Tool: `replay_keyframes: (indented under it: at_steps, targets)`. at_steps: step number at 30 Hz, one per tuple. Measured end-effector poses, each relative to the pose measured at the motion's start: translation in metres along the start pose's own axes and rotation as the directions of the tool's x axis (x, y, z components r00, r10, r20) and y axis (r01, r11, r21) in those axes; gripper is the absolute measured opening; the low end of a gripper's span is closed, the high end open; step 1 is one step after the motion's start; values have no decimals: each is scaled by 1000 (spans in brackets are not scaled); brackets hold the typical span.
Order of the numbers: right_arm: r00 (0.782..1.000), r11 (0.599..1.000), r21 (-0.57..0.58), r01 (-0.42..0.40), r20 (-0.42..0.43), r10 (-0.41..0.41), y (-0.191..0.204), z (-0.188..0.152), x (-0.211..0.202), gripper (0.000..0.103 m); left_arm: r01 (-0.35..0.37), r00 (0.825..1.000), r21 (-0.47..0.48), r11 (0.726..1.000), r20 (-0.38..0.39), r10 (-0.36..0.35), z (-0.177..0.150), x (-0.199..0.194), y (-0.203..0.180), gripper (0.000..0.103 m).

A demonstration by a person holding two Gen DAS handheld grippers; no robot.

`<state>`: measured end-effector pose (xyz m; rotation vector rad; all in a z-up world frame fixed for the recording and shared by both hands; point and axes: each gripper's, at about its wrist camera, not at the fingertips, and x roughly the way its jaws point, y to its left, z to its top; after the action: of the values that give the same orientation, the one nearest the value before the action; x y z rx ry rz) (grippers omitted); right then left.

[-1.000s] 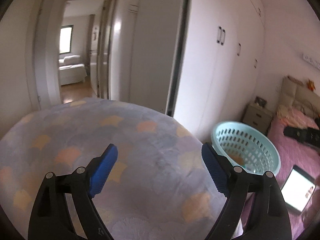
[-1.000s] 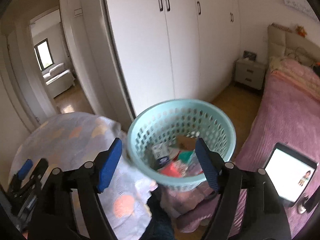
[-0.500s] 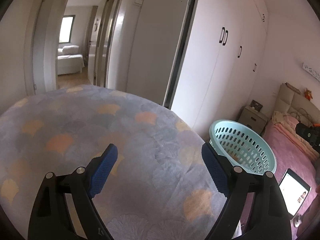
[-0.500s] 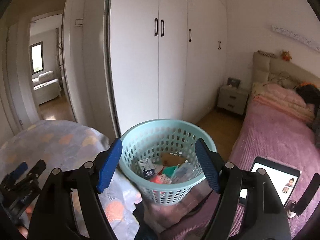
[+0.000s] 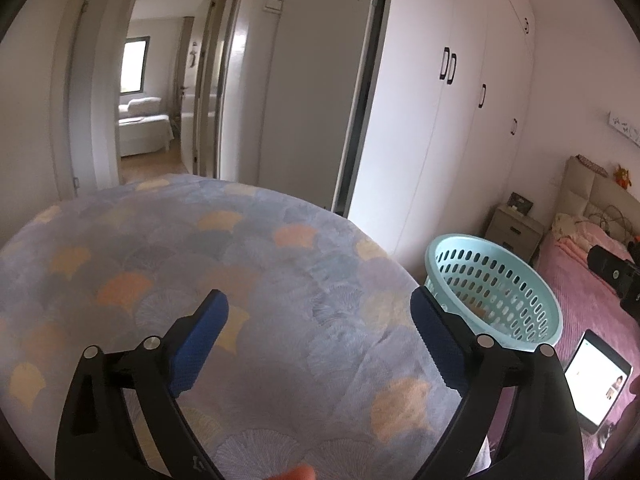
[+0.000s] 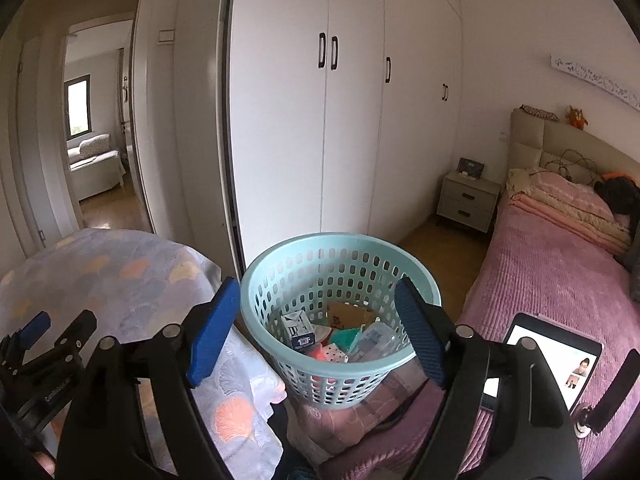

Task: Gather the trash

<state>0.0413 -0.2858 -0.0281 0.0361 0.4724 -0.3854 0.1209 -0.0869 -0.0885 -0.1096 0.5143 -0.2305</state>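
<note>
Both grippers hold nothing, jaws opening: the right gripper [image 6: 316, 328] frames the mint laundry basket [image 6: 256, 280] with its cartons and wrappers [image 6: 340, 336], the left gripper [image 5: 316, 332] hovers over the bare shell-patterned cloth [image 5: 200, 248]. Collection looks nearly finished; next, I judge, comes finding any remaining litter.

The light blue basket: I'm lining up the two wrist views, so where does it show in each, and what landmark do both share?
Left wrist: the light blue basket sits at right of centre, beyond the patterned cover's edge, partly behind the gripper's right finger.
Right wrist: the basket is at centre, low, with trash inside, seen between the jaws.
Shared landmark: the white wardrobe behind it.
</note>
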Motion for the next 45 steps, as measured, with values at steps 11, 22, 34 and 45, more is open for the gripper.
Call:
replay_keyframes:
  at_steps: [11, 22, 34, 45]
  targets:
    - [1000, 1000, 9, -7, 8, 7, -2, -1, -3, 76, 1, 1000, 19, 1000, -2, -1, -1, 0, -3, 90]
    - [1000, 1000, 21, -20, -1, 20, -3, -1, -3, 76, 14, 1000, 12, 1000, -12, -13, 0, 2, -2, 90]
    - [1000, 999, 23, -24, -5, 24, -3, -1, -4, 76, 16, 1000, 15, 1000, -11, -15, 0, 2, -4, 90]
    - [999, 999, 39, -37, -16, 38, -5, -2, -3, 77, 17, 1000, 16, 1000, -12, -17, 0, 3, -4, 90]
